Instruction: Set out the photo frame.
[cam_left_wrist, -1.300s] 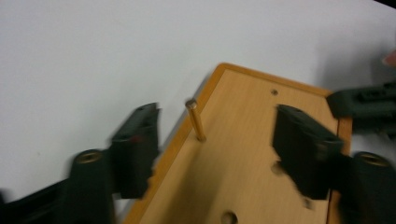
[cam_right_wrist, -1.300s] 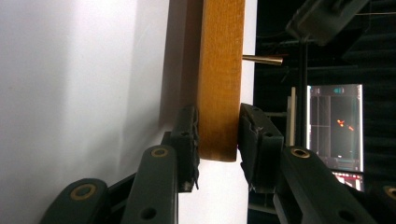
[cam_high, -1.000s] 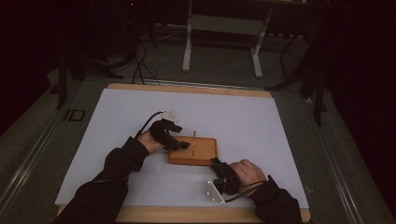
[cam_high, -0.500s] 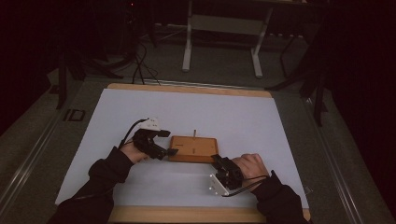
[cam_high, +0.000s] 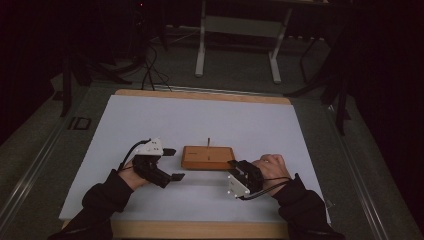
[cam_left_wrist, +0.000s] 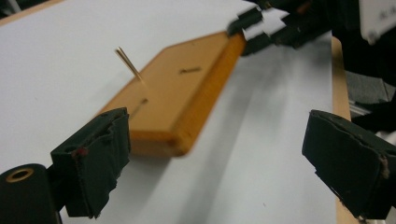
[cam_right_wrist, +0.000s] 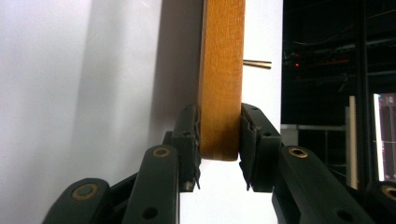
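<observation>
Firmly clamped, the right gripper (cam_right_wrist: 219, 154) has its two black jaws pressed on either flat face of the wooden block's (cam_high: 207, 157) near right corner, so the block (cam_right_wrist: 222, 79) sits edge-on between the pads. A thin pin (cam_high: 208, 142) stands upright at the far edge of the block, near its middle. Left of the block, the left gripper (cam_high: 173, 164) has its jaws spread wide with nothing between them; they have just been opening further and point at the block's left end, just short of touching it. Under the block lies a white sheet (cam_high: 250, 125) covering a wooden table (cam_high: 200, 230).
</observation>
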